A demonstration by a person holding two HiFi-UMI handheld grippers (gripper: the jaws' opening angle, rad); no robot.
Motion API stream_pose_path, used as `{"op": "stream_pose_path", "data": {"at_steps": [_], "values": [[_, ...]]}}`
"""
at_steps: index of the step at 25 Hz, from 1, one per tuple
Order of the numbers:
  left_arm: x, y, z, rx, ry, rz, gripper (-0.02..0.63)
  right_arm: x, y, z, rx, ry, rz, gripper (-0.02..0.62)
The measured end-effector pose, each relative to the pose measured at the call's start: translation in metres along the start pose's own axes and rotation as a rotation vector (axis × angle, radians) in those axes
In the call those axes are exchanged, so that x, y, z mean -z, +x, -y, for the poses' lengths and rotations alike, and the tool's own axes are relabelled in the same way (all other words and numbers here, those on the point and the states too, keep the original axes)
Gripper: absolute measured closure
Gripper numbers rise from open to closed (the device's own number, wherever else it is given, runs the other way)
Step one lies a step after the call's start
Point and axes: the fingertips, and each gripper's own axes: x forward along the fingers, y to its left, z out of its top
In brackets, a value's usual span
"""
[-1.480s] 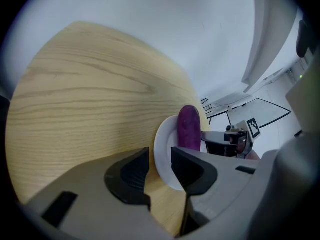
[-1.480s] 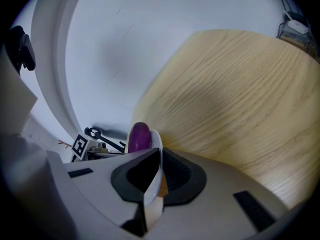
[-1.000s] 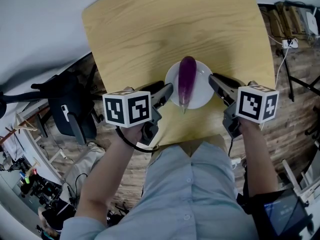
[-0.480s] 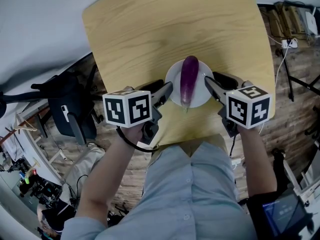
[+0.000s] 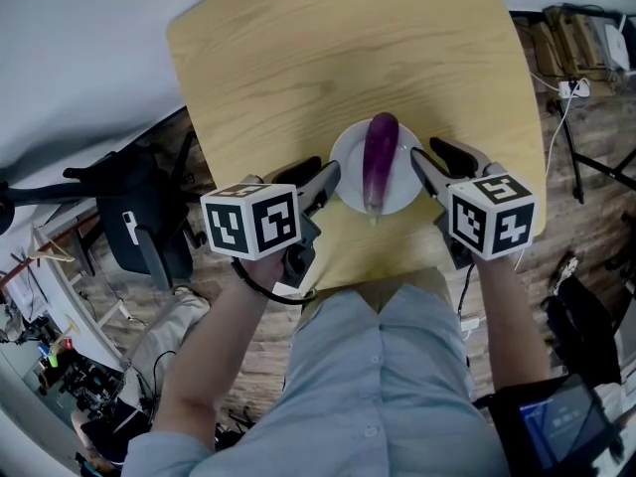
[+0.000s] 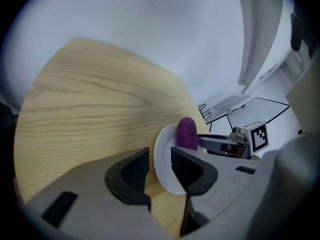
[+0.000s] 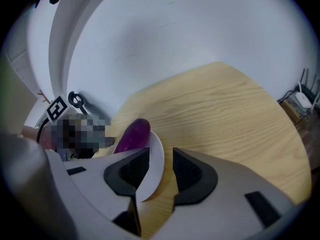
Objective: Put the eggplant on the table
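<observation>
Eggplant (image 5: 379, 160) lies 12-to-6 on white plate (image 5: 345, 170), stem end at 6, poking over rim; not yet on table (image 5: 328, 58) itself. Plate sits nr table's 6 o'clock edge. L gripper (image 5: 326, 170) at plate's 9: jaws apart, rim in the gap, no squeeze. R gripper (image 5: 427, 152) at plate's 3: jaws just been opening, stand wide, rim betw. them, pads clear.

this looks like an office or lab workroom. a black office chair (image 5: 139, 222) stands on the wood-plank floor (image 5: 586, 182) beside the pale wooden counter (image 5: 298, 58), and cables (image 5: 568, 97) trail at the right.
</observation>
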Motion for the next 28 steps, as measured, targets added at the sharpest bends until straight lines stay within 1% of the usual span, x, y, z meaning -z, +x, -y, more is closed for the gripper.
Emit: {"op": "stream_pose_path", "data": {"at_steps": [5,8,10,12,15,16,17,18,21,23,28], "values": [[-0.013,-0.014,0.001,-0.029,-0.009,0.094,0.488,-0.01,-0.014,0.01,0.036,0.026,0.067,0.454],[-0.022,-0.027,0.001,-0.066,0.009,0.159,0.488,-0.021,-0.027,0.009,0.052,0.019,0.124,0.502],[-0.03,-0.039,0.005,-0.087,0.04,0.211,0.489,-0.031,-0.036,0.005,0.053,0.014,0.172,0.554],[-0.037,-0.051,0.013,-0.094,0.068,0.265,0.49,-0.041,-0.048,-0.003,0.043,0.008,0.216,0.578],[-0.047,-0.07,0.031,-0.102,0.129,0.347,0.517,-0.057,-0.069,-0.017,0.027,-0.013,0.282,0.588],[-0.05,-0.077,0.038,-0.109,0.154,0.378,0.544,-0.061,-0.077,-0.022,0.024,-0.022,0.306,0.589],[-0.053,-0.084,0.045,-0.116,0.176,0.414,0.592,-0.066,-0.085,-0.027,0.022,-0.033,0.332,0.592],[-0.056,-0.092,0.052,-0.123,0.196,0.453,0.601,-0.07,-0.094,-0.031,0.019,-0.045,0.358,0.592],[-0.064,-0.117,0.073,-0.154,0.246,0.584,0.601,-0.081,-0.12,-0.041,0.013,-0.086,0.433,0.594],[-0.069,-0.132,0.085,-0.172,0.267,0.652,0.601,-0.086,-0.134,-0.047,0.011,-0.109,0.468,0.594],[-0.068,-0.158,0.103,-0.175,0.291,0.716,0.601,-0.091,-0.158,-0.067,0.017,-0.163,0.52,0.595]]}}
